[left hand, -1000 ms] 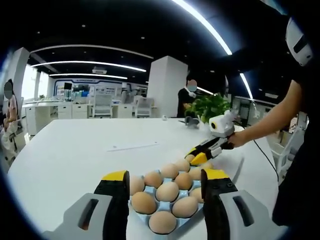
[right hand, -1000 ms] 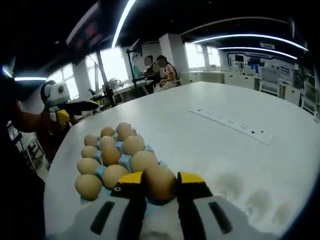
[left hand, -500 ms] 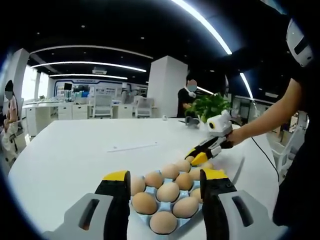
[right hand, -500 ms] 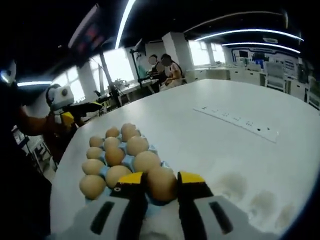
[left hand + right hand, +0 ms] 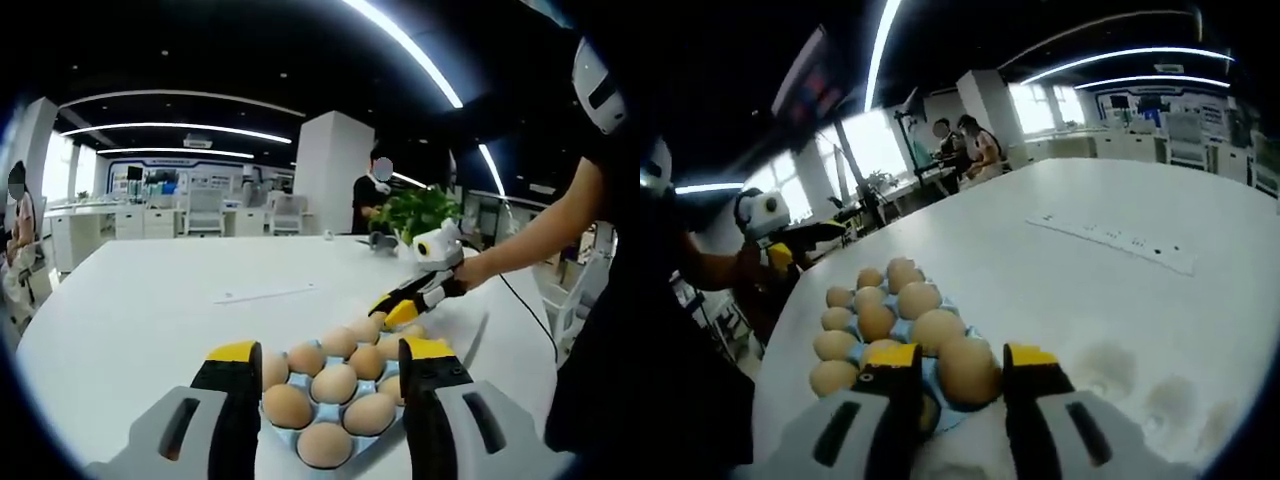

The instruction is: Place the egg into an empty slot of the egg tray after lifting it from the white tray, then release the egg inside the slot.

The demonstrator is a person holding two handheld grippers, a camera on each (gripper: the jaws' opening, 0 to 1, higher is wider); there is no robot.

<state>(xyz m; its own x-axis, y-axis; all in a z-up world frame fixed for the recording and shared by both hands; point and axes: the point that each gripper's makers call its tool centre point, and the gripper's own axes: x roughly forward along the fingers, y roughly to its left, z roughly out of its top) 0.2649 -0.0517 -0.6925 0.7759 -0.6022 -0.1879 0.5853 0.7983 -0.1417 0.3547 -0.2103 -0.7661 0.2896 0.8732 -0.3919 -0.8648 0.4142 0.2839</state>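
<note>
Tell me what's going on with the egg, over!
Right gripper shut on an egg at the blue egg tray's near edge. Left gripper open, empty, over the tray's other side. Nothing in the way.

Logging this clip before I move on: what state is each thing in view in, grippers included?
right gripper: fingers on either side of an egg, whether clamped cannot be told
left gripper: open, holding nothing, hovering over the egg tray
egg tray: blue, on the white table, most visible slots filled with brown eggs
power strip: lying flat on the table, apart from the tray
</note>
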